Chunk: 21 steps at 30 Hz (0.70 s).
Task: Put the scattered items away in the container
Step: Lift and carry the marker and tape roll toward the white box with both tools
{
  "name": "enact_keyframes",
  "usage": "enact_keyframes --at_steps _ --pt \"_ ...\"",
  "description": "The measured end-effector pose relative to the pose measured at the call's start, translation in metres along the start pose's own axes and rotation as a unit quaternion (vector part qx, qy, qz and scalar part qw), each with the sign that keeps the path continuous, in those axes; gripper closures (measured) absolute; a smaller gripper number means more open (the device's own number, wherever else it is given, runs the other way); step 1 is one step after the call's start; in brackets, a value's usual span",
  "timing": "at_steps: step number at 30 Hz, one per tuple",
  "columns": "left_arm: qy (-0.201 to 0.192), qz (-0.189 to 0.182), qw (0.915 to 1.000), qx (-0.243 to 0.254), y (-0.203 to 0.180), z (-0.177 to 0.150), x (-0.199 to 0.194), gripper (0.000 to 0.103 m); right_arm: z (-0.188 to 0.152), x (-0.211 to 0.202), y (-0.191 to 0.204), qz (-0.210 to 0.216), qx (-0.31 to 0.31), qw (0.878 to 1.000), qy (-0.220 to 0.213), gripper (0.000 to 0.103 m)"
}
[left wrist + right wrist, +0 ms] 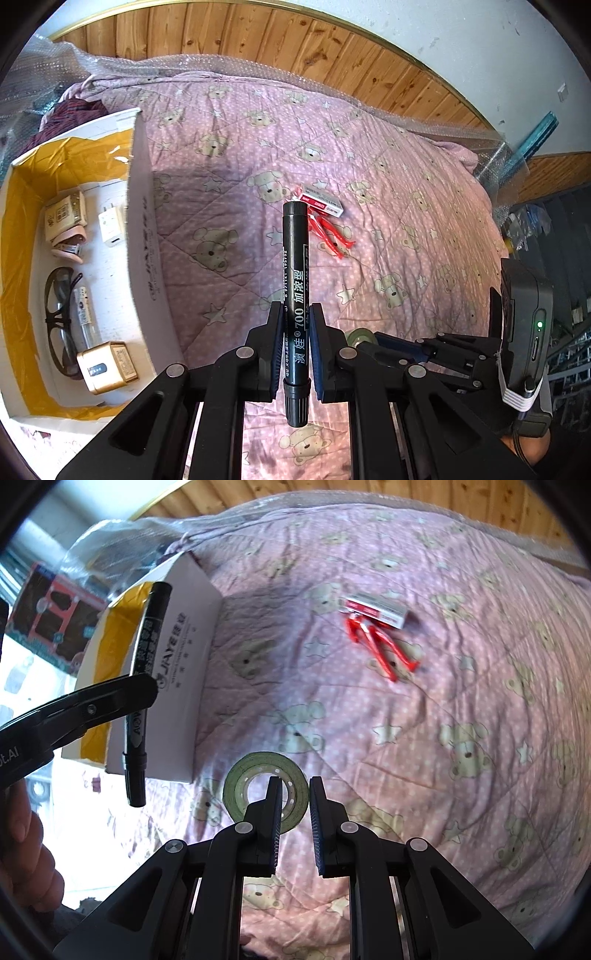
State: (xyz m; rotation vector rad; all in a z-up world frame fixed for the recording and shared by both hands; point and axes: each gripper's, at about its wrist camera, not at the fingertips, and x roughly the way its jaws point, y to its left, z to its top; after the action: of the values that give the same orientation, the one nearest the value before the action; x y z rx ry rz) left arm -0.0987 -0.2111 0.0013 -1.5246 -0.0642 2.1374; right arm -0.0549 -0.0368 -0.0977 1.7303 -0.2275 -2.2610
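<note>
We hold a black marker in our left gripper [297,339] — the right gripper [294,812] is parted and empty.

The marker [295,295], printed "700", is clamped upright between the left fingers, right of the white box [184,657] marked "JIAYE". The green tape roll [236,775] lies just ahead of the right fingertips — red clips [380,646] and a small carton [376,609] farther ahead.

Glossy plastic marker [295,295] (quilted cloth bedspread [369,147]).

One marker [295,295], one tape roll [266,790], one red-and-white packet [376,611], one white box [177,657], two grippers.
</note>
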Motion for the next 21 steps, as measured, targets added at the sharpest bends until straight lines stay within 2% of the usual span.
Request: enact_keyframes --at_steps 21 --pt "-0.042 0.000 0.9967 -0.069 0.057 -0.004 -0.040 0.089 0.038 -0.011 0.073 0.022 -0.094 0.995 -0.005 0.088"
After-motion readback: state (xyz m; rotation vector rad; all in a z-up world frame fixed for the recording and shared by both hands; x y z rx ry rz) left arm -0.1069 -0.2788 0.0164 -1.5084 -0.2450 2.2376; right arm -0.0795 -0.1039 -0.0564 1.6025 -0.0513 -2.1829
